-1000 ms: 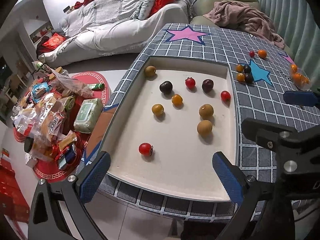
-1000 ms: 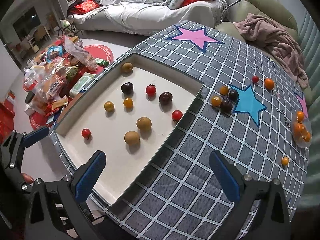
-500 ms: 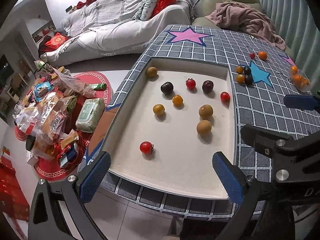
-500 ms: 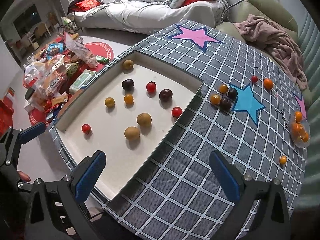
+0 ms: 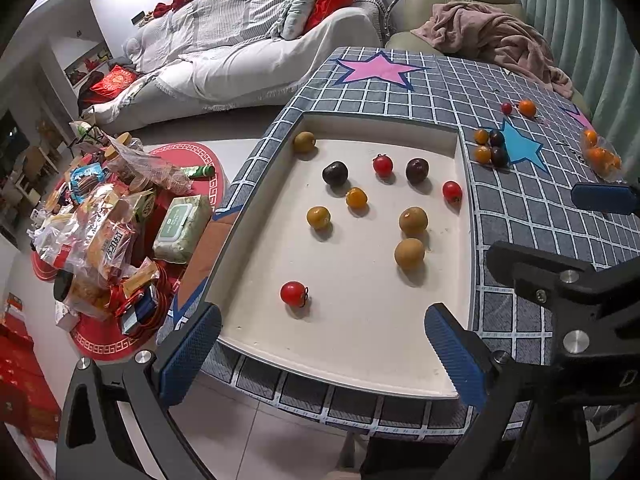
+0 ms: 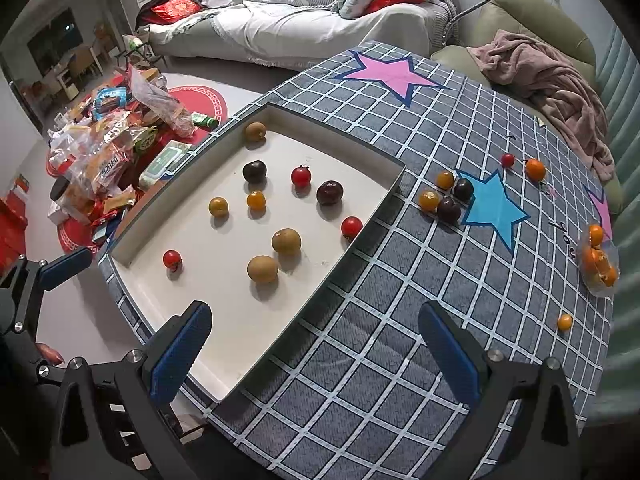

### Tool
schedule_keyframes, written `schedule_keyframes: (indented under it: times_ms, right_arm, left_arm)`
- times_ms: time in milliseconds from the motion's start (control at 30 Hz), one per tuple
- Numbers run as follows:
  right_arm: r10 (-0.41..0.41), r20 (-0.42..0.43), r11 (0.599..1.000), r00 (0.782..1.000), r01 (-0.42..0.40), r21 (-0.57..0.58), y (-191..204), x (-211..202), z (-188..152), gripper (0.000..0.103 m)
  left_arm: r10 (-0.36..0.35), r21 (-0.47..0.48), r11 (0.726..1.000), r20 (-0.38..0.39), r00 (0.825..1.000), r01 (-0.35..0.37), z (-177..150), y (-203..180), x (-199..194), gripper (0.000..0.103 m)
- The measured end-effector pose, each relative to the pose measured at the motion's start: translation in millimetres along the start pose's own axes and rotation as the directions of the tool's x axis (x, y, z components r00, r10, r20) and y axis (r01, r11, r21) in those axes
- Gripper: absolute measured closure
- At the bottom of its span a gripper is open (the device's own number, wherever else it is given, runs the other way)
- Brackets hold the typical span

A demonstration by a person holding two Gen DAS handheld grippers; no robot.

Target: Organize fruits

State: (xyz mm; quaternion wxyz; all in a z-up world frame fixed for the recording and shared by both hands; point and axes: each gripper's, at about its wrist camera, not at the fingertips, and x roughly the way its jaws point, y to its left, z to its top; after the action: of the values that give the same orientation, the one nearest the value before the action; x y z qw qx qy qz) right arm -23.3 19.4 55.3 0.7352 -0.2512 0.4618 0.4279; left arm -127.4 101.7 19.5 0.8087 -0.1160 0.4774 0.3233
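A white tray (image 5: 360, 340) (image 6: 224, 368) sunk in the checked table holds several small fruits: red tomatoes (image 5: 294, 293) (image 6: 172, 259), dark plums (image 5: 335, 172) (image 6: 329, 192), orange fruits (image 5: 318, 216) (image 6: 218, 206) and brown round ones (image 5: 409, 253) (image 6: 262, 269). A cluster of orange and dark fruits (image 5: 490, 147) (image 6: 446, 196) lies on the cloth by the blue star. My left gripper (image 5: 320, 354) hangs open over the tray's near edge. Over the table's near edge my right gripper (image 6: 316, 354) is open and empty too.
A clear bag of oranges (image 6: 598, 260) and a loose orange fruit (image 6: 564, 322) sit at the table's right side. A red tomato and an orange (image 6: 535, 169) lie farther back. Snack packets (image 5: 100, 232) pile on the floor at left. A sofa (image 5: 248, 52) stands behind.
Both grippers have drawn back and up a little from the table, so the tray and fruits look slightly farther. No fruit has moved.
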Motion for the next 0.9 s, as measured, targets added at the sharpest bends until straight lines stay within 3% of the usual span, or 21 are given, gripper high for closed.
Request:
schedule_keyframes:
  times_ms: [900]
  right_arm:
    - [0.010, -0.007, 1.000, 1.000, -0.010, -0.008, 2.7, 5.2, 3.6, 0.000]
  left_arm:
    - [0.000, 0.007, 1.000, -0.009, 1.000, 0.000, 0.4, 0.4, 5.0, 0.001]
